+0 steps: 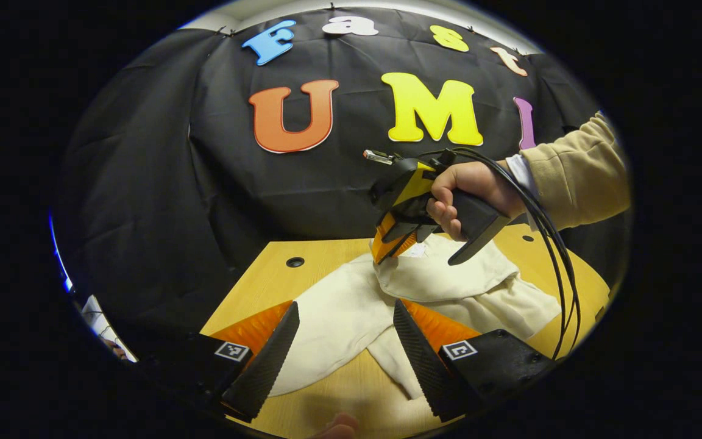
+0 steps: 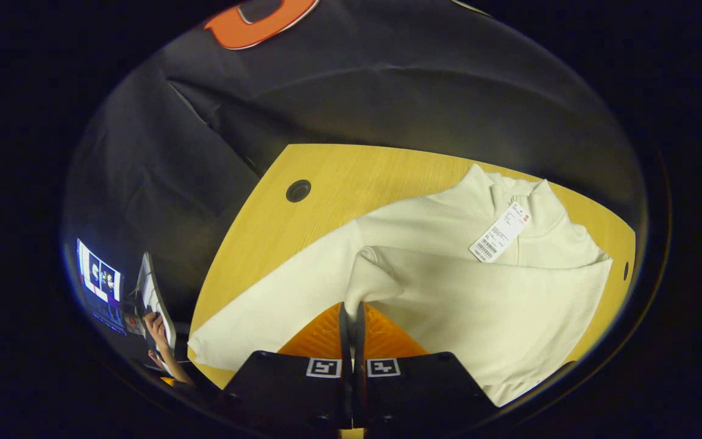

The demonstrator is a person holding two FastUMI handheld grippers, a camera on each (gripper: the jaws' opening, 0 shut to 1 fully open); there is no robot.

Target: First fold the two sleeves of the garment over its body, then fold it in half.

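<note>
Half through the sleeve step, seemingly: pinches one cuff [image 2: 366,277] in the right gripper [image 2: 351,317] over the garment [image 2: 509,305], below its tag [image 2: 500,233]. Holds the left gripper [image 1: 346,305] spread above the other sleeve [image 1: 326,326], left of the tag. Calls next for laying the cuff flat.

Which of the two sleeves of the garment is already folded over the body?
The cream sleeve pinched by the right gripper lies across the cream garment's body; the other sleeve stretches flat on the wooden table.

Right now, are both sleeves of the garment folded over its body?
No, one is. In the right gripper view one sleeve lies across the garment, its cuff pinched by the right gripper; the other sleeve lies spread on the table.
</note>
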